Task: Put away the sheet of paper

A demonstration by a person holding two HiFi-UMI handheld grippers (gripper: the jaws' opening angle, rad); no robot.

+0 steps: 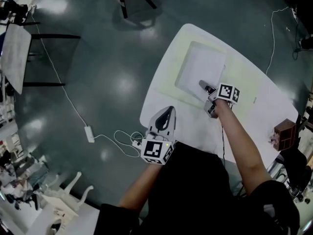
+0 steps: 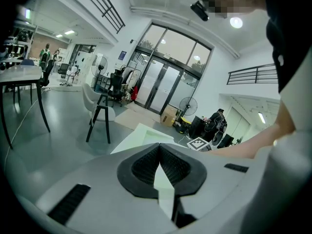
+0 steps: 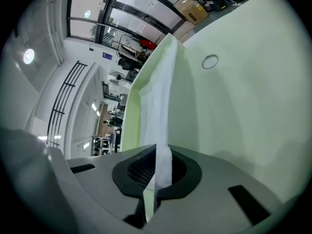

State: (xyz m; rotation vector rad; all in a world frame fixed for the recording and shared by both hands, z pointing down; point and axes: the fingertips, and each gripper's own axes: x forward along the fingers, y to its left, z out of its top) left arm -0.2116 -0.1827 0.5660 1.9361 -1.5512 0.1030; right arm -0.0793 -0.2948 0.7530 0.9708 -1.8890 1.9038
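Nearest the body, the left hand-held gripper (image 2: 159, 148) hangs short of the surface (image 1: 264, 106) with its jaws together on nothing, behind and to the left of the working one. It looks free to come forward and pin the folder if that starts to slide. Ahead of it, the right hand-held gripper (image 3: 156, 149) is clamped tight on the near edge of the sheet of paper (image 3: 159, 94). The sheet stands edge-on between its pads and runs straight away from the tips. Just to the left of those tips rises a flap of what appears to be a pale green folder (image 3: 129, 118), and to their right the surface is bare apart from a small ring (image 3: 210, 61) farther off. Seen from the head camera, most of the sheet lies over the folder, beyond the jaws. The step in hand seems to be settling the paper into that folder. I would hold only the margin and move low and slow along the sheet's own line, so it slides flat and does not buckle. The far corners should be square inside the green border before the jaws let go. Pulling sideways would likely crease the pinched edge or drag the folder along.
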